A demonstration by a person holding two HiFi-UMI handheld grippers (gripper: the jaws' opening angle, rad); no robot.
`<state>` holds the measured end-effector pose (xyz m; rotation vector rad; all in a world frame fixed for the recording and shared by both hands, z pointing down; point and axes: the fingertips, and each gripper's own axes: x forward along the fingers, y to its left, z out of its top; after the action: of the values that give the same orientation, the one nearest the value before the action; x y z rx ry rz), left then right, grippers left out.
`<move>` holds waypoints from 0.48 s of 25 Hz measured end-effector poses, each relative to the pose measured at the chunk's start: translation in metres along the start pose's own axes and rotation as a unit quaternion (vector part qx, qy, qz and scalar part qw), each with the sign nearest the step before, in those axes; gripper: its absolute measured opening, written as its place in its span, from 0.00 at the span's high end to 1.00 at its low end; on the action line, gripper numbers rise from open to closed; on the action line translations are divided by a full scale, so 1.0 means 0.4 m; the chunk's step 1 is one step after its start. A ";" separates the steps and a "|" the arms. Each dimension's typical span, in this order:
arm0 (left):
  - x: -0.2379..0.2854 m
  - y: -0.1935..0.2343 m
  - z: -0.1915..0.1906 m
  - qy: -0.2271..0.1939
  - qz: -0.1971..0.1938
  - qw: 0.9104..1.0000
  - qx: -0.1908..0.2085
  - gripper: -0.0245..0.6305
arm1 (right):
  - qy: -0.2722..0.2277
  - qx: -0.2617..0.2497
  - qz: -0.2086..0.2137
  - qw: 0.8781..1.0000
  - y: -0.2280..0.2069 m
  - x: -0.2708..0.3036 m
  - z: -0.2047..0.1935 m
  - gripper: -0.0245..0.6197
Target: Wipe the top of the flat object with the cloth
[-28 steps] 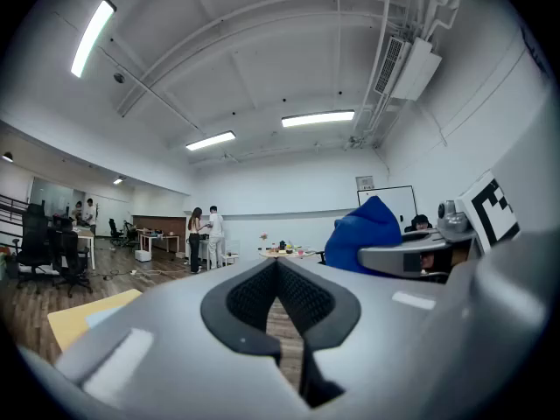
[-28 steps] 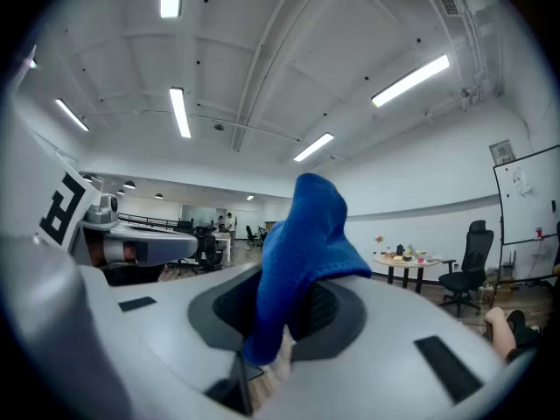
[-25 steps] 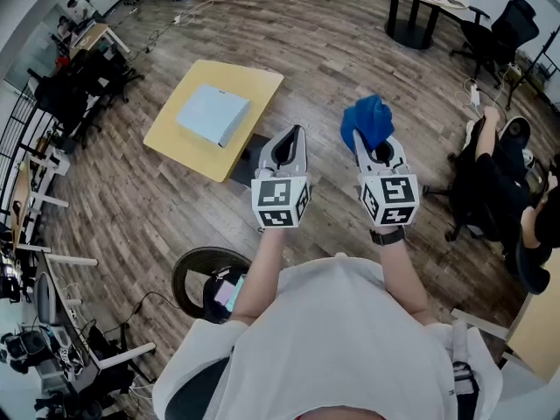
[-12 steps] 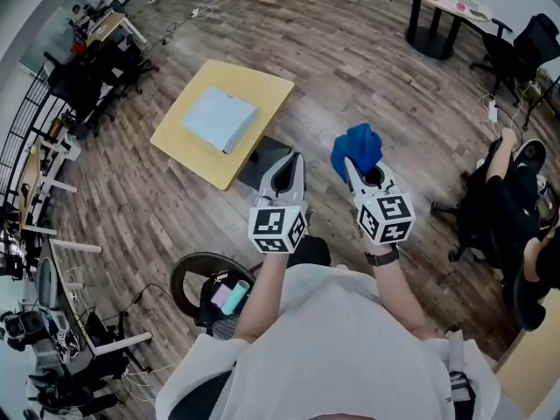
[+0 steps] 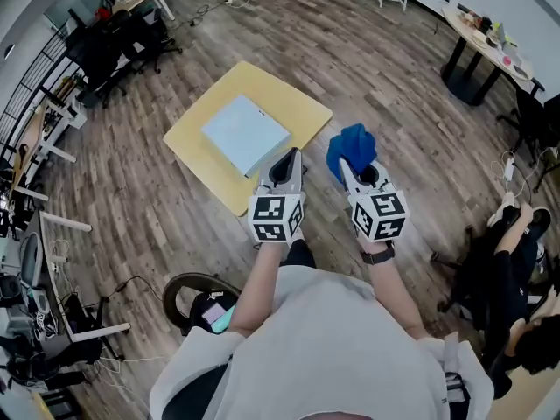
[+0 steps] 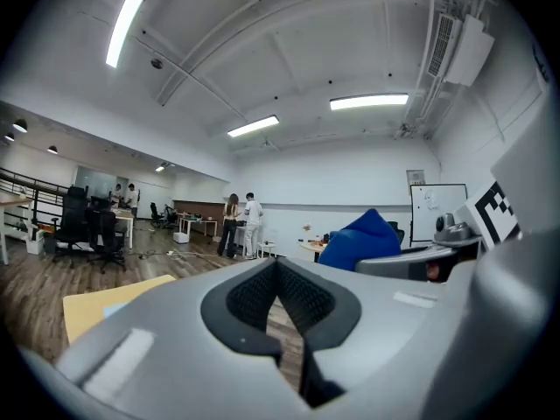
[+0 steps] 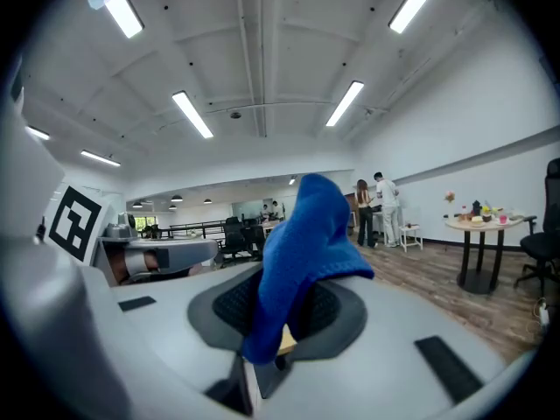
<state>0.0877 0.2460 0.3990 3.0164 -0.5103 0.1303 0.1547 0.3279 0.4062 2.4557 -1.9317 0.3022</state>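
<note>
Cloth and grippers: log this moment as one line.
right gripper: shut on cloth | left gripper: shut, empty | flat object: on table, untouched

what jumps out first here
The bright blue cloth clamped in the right tool stands out, just right of centre. Ahead to the left, a yellow table carries a pale flat object. The left tool is shut and empty.

blue cloth (image 5: 353, 150), pale blue flat object (image 5: 246, 133), yellow table (image 5: 299, 105)
</note>
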 end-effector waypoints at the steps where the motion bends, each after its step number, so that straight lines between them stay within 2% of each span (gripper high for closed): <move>1: 0.023 0.043 0.020 -0.002 0.006 1.000 0.000 0.95 | 0.001 -0.004 0.006 1.000 0.004 0.052 0.023 0.84; 6: 0.097 0.278 0.086 -0.018 0.049 0.999 -0.008 0.95 | 0.000 -0.014 0.018 1.000 0.062 0.317 0.101 0.85; 9: 0.130 0.415 0.066 -0.018 0.081 0.996 -0.020 0.95 | 0.016 -0.013 0.034 0.999 0.099 0.479 0.084 0.85; 12: 0.130 0.552 0.055 -0.023 0.106 0.994 -0.030 0.95 | 0.035 0.011 0.066 0.997 0.157 0.639 0.064 0.85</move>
<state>0.0651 0.0191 0.3963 2.9060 -0.8239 0.0567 0.1553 0.0637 0.4127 2.3002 -2.0769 0.4072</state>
